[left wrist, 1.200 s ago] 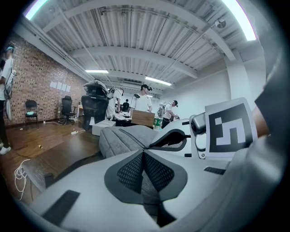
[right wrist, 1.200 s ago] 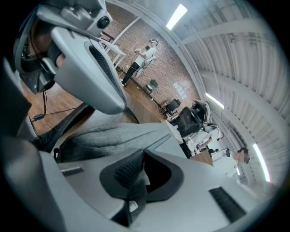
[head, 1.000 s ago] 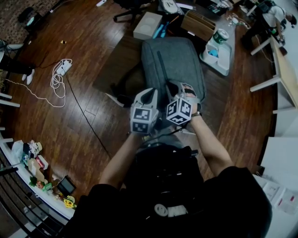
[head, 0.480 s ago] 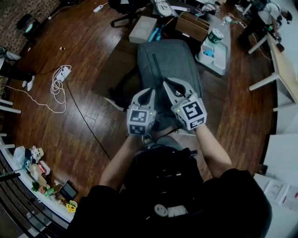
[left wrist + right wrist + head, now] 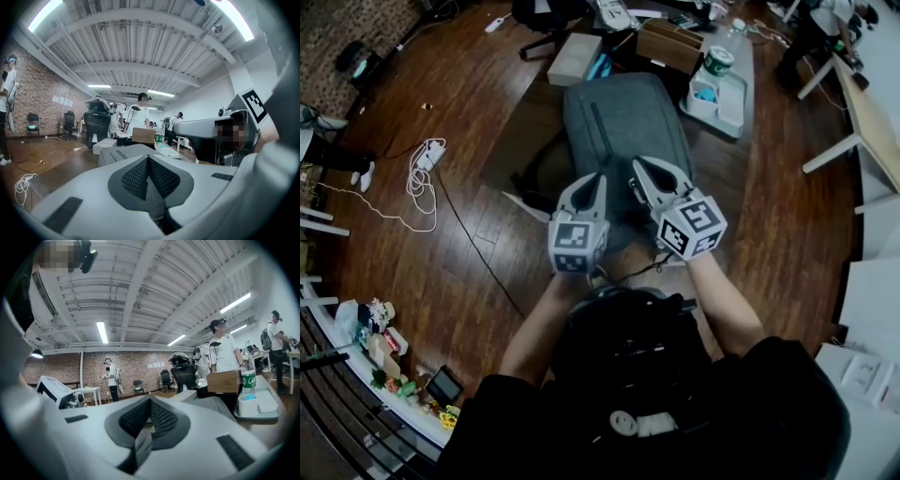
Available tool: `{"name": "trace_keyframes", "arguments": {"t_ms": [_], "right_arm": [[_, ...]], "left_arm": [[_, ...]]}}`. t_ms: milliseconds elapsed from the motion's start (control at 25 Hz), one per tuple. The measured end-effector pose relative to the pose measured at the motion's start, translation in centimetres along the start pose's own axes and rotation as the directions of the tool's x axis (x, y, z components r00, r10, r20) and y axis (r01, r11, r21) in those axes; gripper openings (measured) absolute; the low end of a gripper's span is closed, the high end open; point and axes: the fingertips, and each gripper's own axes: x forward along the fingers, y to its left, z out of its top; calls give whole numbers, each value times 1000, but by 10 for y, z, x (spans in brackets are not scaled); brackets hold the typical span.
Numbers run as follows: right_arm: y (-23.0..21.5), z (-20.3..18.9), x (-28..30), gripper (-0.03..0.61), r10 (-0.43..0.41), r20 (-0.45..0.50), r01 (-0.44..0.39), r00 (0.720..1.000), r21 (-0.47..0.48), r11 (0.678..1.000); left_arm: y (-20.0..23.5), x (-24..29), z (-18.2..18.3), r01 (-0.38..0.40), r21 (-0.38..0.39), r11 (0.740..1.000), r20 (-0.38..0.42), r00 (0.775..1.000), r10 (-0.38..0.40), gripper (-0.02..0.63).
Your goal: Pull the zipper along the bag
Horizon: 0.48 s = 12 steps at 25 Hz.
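Bag [image 5: 623, 122] on brown table [image 5: 520, 141], wood floor [image 5: 422, 262] around; left gripper [image 5: 592, 180] pressed together, right gripper [image 5: 643, 168] just closed, both empty.

Grey bag [image 5: 619, 122], dark brown plank floor [image 5: 478, 103], white cable [image 5: 417, 173], white tray [image 5: 733, 98], red-brown brick wall [image 5: 33, 89]

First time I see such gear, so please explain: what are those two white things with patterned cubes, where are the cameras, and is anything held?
No robot: a person holds a two-jaw tool in each hand, the left gripper and right gripper. One picture comes from a head camera looking down; the others from cameras on the grippers, looking along their jaws. A grey bag lies ahead on a dark surface. Both grippers are shut and empty; the right's jaws have just been closing.
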Motion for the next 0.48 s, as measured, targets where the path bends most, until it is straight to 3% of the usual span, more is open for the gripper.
{"name": "trace_keyframes", "arguments": {"t_ms": [480], "right_arm": [[49,-6,-103,5,68,4,-67,998,-56,996]], "left_arm": [[-97,-65,9,-53,3,999,91,994,52,0]]}}
